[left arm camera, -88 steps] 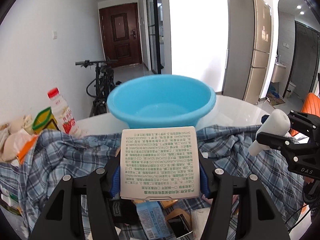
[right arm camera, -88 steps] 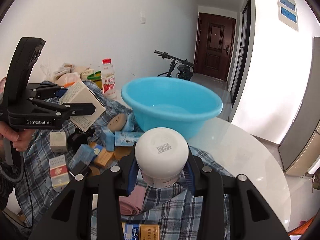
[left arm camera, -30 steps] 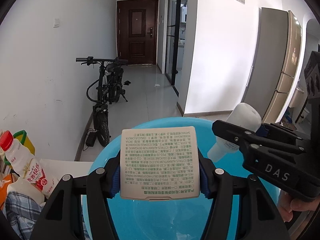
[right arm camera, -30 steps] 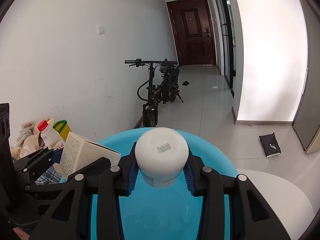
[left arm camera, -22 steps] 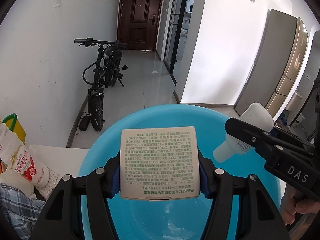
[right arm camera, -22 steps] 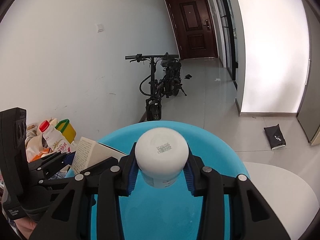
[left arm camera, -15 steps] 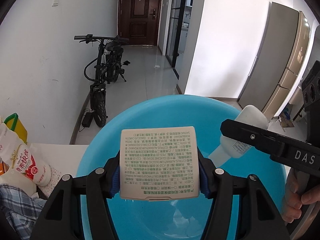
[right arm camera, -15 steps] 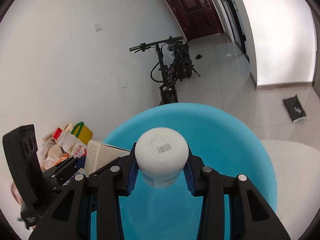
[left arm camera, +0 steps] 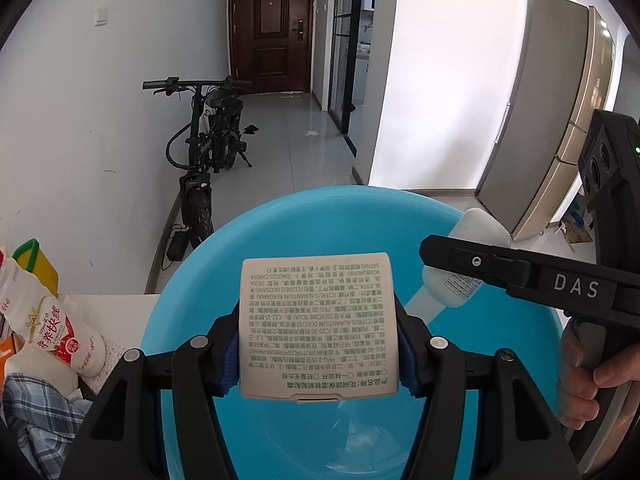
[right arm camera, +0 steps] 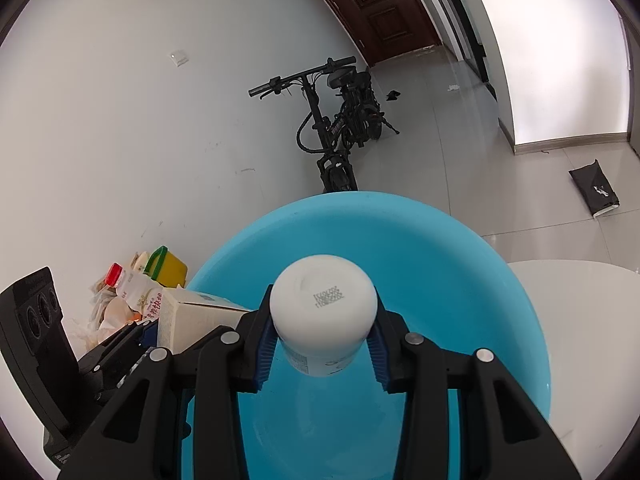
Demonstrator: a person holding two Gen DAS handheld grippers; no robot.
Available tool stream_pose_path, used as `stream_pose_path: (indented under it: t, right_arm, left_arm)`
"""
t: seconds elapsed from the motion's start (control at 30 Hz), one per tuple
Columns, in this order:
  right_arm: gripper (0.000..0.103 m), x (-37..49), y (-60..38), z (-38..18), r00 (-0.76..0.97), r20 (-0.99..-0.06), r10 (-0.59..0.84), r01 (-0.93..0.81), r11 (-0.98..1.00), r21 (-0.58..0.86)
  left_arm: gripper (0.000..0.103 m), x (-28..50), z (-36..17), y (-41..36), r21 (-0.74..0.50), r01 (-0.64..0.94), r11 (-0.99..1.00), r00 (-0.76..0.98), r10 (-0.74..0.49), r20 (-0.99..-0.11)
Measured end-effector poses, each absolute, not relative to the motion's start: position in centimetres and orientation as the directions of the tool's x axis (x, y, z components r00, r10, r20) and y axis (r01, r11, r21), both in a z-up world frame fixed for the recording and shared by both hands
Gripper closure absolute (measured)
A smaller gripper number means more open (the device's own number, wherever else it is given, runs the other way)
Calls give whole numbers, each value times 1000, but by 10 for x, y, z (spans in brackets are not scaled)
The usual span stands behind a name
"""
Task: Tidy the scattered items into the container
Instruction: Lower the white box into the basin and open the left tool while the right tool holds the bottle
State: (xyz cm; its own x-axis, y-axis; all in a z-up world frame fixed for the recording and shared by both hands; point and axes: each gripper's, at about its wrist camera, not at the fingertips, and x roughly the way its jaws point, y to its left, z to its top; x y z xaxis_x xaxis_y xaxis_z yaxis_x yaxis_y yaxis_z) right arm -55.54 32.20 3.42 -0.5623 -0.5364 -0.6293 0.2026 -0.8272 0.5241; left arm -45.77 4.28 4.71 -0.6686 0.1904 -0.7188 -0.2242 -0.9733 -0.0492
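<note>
The blue basin (left arm camera: 280, 216) is the largest item and fills the lower half of both wrist views. Its rim forms a full arc ahead of both grippers, and its interior (right arm camera: 460, 280) shows bare blue plastic with nothing lying in the visible part. The basin stands on a white table (right arm camera: 580, 320), which extends clear to the right of the rim.

Beyond the far rim, open tiled floor runs to a dark wooden door (left arm camera: 272, 28). A black bicycle (left arm camera: 208, 144) stands against the left wall. The left wrist view alone shows the tall refrigerator (left arm camera: 552, 128) at right and a checked cloth (left arm camera: 36, 404) at lower left. The right wrist view alone shows a dark bag (right arm camera: 594, 188) on the floor.

The left gripper (left arm camera: 318, 356) pinches a white carton (left arm camera: 318, 324) printed with green text, held over the basin's near side, above the interior. The right gripper (right arm camera: 322, 344) clamps a white bottle (right arm camera: 323, 308), base toward the camera, also over the basin interior. In the left wrist view the bottle (left arm camera: 464, 268) sits tilted between the right gripper's fingers (left arm camera: 500, 268), just beside the carton.

Left of the basin, outside the rim, stand a red-capped drink bottle (right arm camera: 136, 292) and a yellow jug (right arm camera: 168, 266).
</note>
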Motion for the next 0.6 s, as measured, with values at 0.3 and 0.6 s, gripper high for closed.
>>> stream_pose_path:
  t: [0.3,0.6]
  right_arm:
    - [64,-558,326,30,-555,-636,-536,194,-827,527]
    - [64,-556,321,31,-556,-640,-530,202,-833,514]
  left_arm:
    - [40,-461,45,37,-106,-229,-968,-642,232,-731]
    - [27,-471,38,33,-135,-198,-971,-596,229,-770]
